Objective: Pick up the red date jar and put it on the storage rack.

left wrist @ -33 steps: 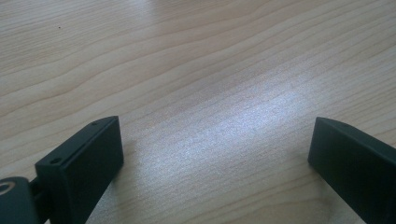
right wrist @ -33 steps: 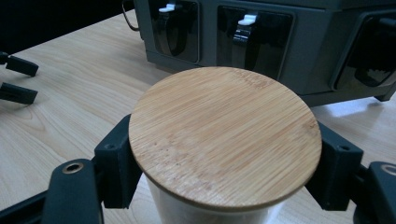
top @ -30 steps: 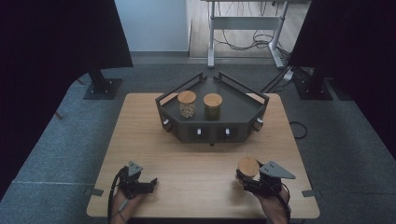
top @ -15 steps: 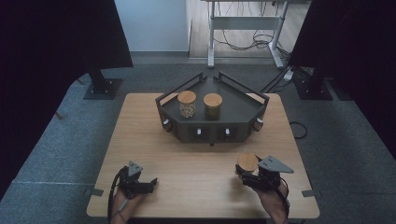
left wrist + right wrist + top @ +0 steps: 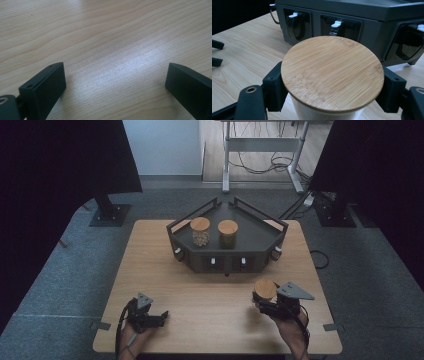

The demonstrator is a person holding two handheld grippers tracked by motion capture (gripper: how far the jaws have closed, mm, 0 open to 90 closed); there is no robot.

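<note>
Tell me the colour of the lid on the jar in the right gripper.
Light tan bamboo lid with fine grain, best in the right gripper view.

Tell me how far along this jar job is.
Two wooden-lidded jars already stand in the dark tray. A third jar is clamped in the right gripper near the table's front edge, short of the tray. It likely goes in next. The left gripper rests open, holding nothing.

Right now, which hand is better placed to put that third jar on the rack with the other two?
Right. The right gripper is already shut on the jar, close to the front of the rack. The left gripper sits open over bare table, holding nothing and farther from the rack.
</note>
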